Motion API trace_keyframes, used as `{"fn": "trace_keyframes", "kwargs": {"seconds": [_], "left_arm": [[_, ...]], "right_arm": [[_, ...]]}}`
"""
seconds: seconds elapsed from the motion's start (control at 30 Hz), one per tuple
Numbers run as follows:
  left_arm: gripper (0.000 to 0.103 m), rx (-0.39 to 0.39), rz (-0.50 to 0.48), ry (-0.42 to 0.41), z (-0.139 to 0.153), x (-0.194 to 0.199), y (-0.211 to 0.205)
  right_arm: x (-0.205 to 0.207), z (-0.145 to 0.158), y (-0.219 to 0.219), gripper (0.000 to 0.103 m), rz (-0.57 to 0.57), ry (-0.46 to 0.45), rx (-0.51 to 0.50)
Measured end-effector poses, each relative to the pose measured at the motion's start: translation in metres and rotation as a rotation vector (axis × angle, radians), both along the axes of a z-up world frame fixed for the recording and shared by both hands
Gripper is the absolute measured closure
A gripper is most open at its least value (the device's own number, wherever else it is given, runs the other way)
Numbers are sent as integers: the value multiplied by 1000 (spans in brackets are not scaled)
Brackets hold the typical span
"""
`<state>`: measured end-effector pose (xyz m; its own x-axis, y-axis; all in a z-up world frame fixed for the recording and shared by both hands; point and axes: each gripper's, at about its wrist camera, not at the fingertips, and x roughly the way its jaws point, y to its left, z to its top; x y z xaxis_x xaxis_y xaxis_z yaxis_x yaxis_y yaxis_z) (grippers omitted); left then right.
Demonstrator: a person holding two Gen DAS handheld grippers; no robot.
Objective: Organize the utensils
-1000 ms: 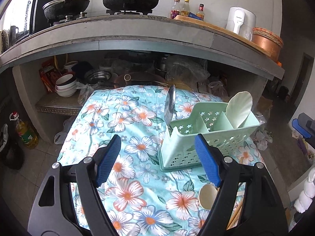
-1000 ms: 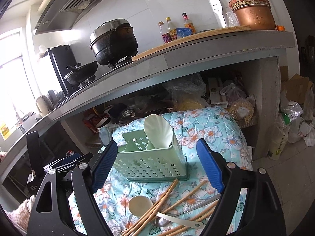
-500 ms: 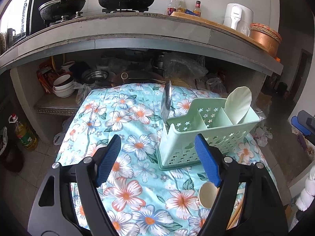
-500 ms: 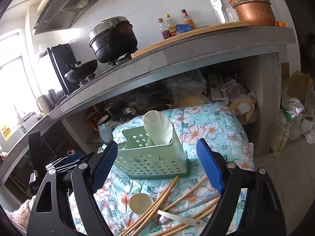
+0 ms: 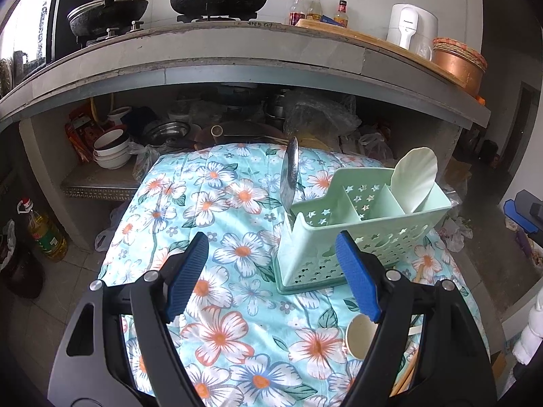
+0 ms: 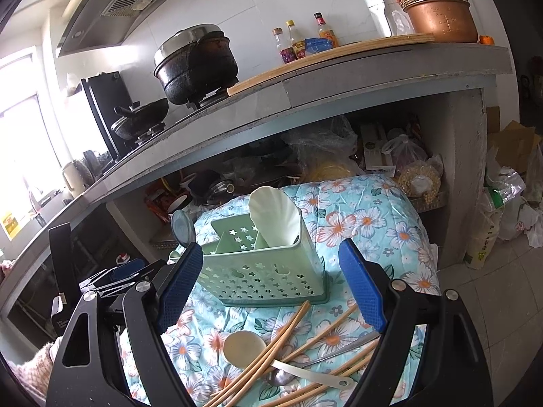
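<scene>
Both the left gripper (image 5: 271, 271) and right gripper (image 6: 271, 281) gape empty above the cloth (image 5: 217, 203), near the caddy (image 6: 261, 271), chopsticks (image 6: 271, 346) and spoon (image 6: 244, 346).

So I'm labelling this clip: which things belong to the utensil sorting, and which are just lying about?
Job:
pale green plastic caddy
wooden chopsticks
cream plastic spoon
metal spoon
white shell-shaped scoop
metal ladle

Lying about:
black pot
sauce bottles
white kettle
</scene>
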<state>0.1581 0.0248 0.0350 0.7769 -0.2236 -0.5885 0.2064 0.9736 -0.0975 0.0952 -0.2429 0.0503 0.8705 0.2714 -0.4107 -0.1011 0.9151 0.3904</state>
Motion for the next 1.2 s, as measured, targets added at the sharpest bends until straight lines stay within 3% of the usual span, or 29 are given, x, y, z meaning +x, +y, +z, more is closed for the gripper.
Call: {"fn": "trace_keyframes", "kwargs": {"seconds": [1.2], "left_arm": [[27, 23, 9, 7, 0, -1, 1]], "right_arm": [[-3, -1, 2, 23, 8, 2, 5]]}}
